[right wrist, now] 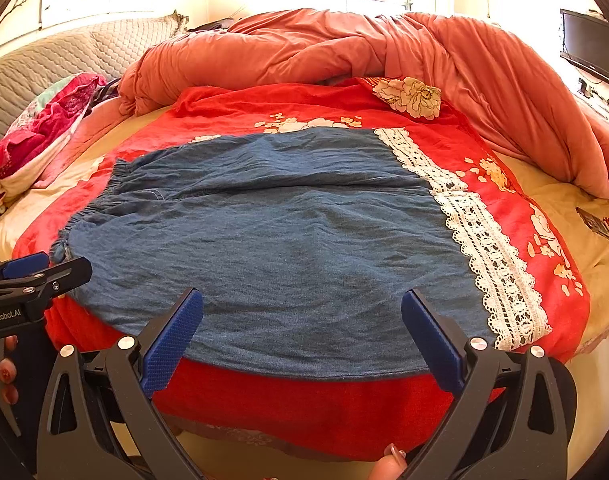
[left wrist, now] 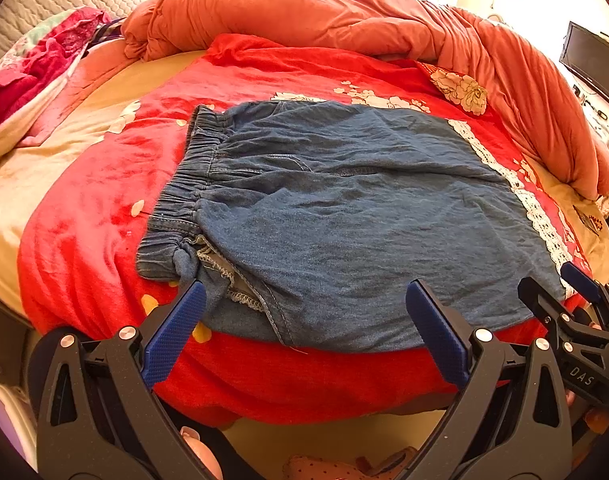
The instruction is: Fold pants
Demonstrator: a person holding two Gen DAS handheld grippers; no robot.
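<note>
- Denim pants (left wrist: 344, 216) spread flat on a red floral blanket (left wrist: 84, 208) over the bed, elastic waistband (left wrist: 184, 184) to the left, white lace hem (right wrist: 488, 248) to the right.
- Left tongs (left wrist: 304, 304) wide open at the near edge by the waistband corner, gripping nothing.
- Right tongs (right wrist: 302, 312) wide open too, empty, above the near edge toward the lace end.
- Bunched orange duvet (right wrist: 344, 48) beyond the pants; pink pillow (right wrist: 40, 128) far left.
- Dark screen (left wrist: 596, 64) on the right wall.
</note>
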